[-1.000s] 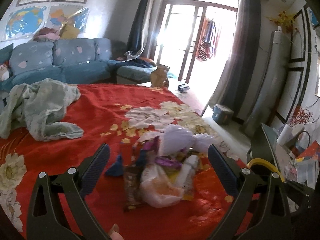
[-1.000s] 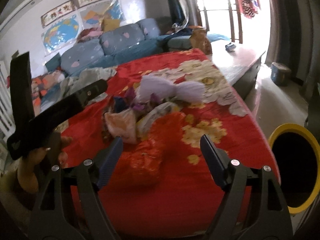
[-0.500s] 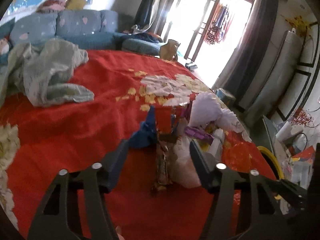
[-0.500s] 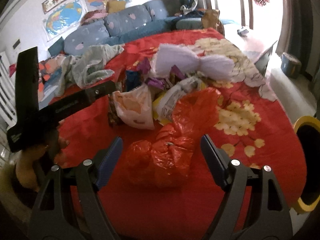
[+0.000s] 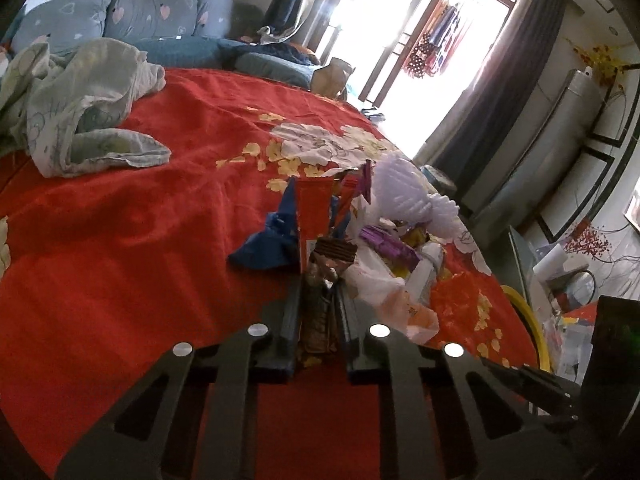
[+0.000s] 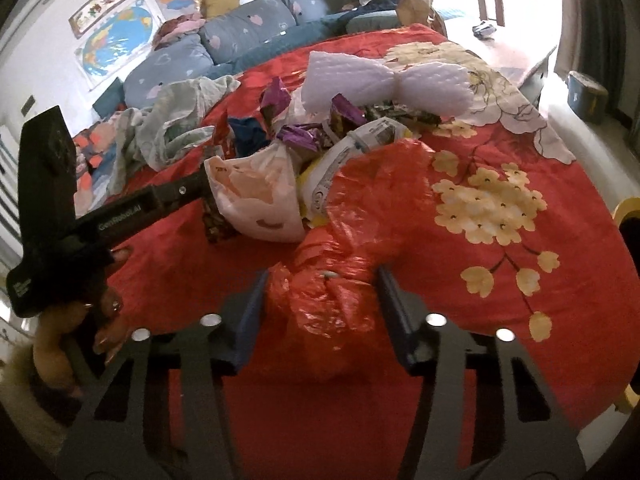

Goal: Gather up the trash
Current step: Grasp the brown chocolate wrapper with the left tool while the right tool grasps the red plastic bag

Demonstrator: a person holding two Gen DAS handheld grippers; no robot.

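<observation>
Both grippers have come down onto the trash heap, and both have gone from wide open to gripping. The left gripper (image 5: 318, 300) has clamped its jaws tight on a brown snack wrapper (image 5: 320, 292) at the near edge of the pile; a second ago the wrapper lay loose between spread fingers. The right gripper (image 6: 320, 304) is closing its jaws on a crumpled red plastic bag (image 6: 340, 272), which already bulges between the two pads and looks pinched on both sides. In my judgement the first two pieces are thus secured, or nearly so, and a lift toward the bin can follow once the right grip is firm.

The surface is a bed under a red flowered cover (image 5: 140, 240). The pile sits toward its right side, near the edge. Next to the held wrapper lie a blue wrapper (image 5: 266, 246), an upright orange-red packet (image 5: 314, 212), purple wrappers (image 6: 304, 136), a white-and-orange plastic bag (image 6: 256, 196) and white foam sheeting (image 6: 384, 80) at the far side of the heap. These touch and overlap, so pulling one piece may drag its neighbours. The red bag's far part reaches under or against the other litter, which could snag.

A yellow-rimmed bin (image 5: 528, 320) stands just off the bed's right edge. A pale rumpled cloth (image 5: 80, 112) lies well apart toward the far left, and a blue sofa (image 5: 120, 16) stands behind the bed.
</observation>
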